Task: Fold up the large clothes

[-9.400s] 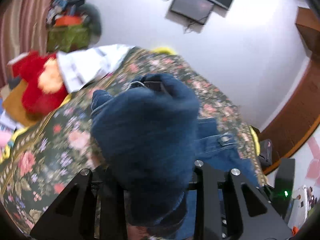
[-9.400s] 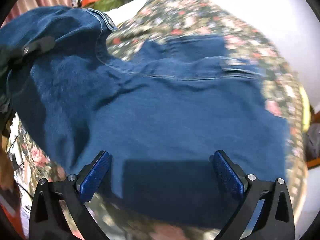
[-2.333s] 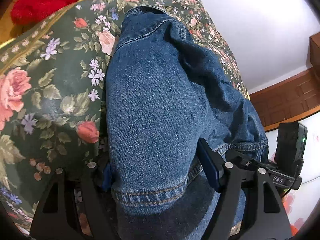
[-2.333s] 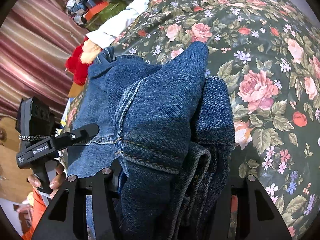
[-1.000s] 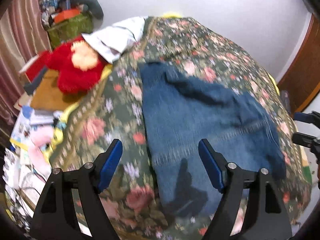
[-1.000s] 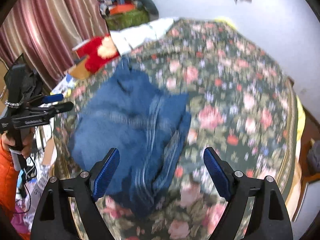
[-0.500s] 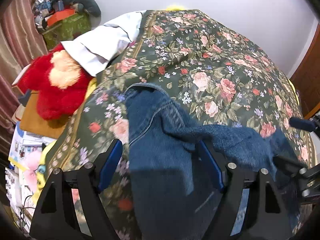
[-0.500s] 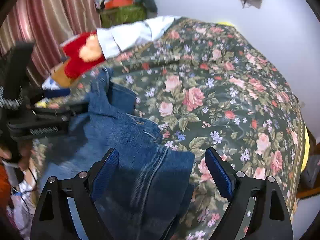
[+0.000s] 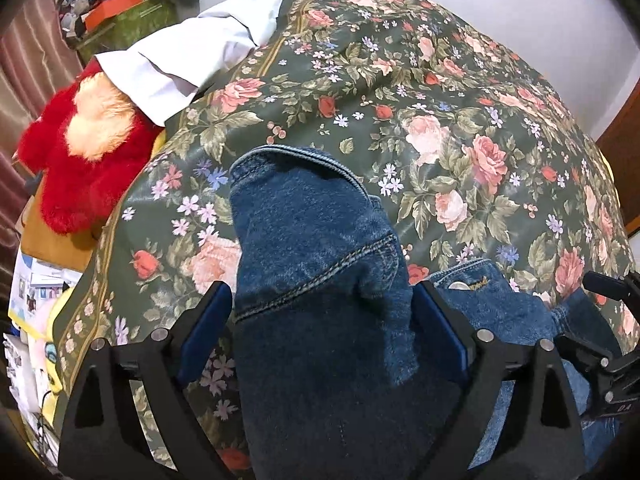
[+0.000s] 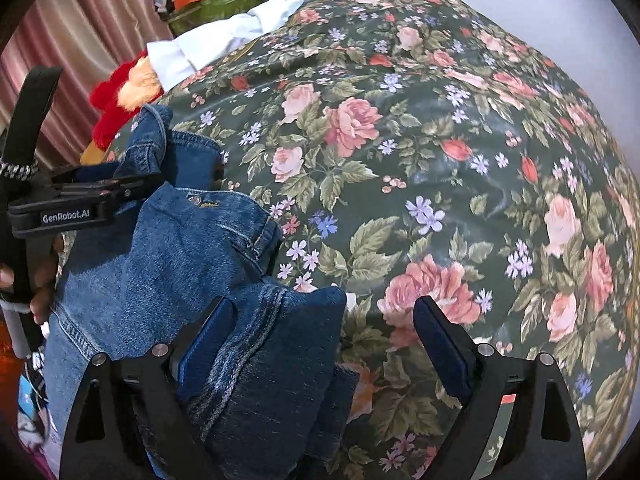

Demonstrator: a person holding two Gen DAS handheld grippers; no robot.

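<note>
A folded pair of blue denim jeans [image 9: 320, 272] lies on the floral bedspread [image 9: 440, 92] near its front edge. My left gripper [image 9: 322, 320] is open, and a thick fold of the jeans fills the gap between its blue pads. My right gripper [image 10: 320, 340] is open too; a folded denim corner [image 10: 276, 344] lies against its left pad [image 10: 204, 344], and bedspread [image 10: 440, 140] shows by the right pad. The left gripper also shows in the right wrist view [image 10: 84, 200], lying over the jeans.
A red plush toy [image 9: 84, 152] sits at the bed's left edge beside a white pillow or garment [image 9: 200, 52]. A green box of clutter [image 9: 120, 12] stands at the back left by a striped curtain. A white wall runs behind the bed.
Both grippers have come down low over the jeans, from hovering high above the bed one second ago. The denim now lies between the pads of each.
</note>
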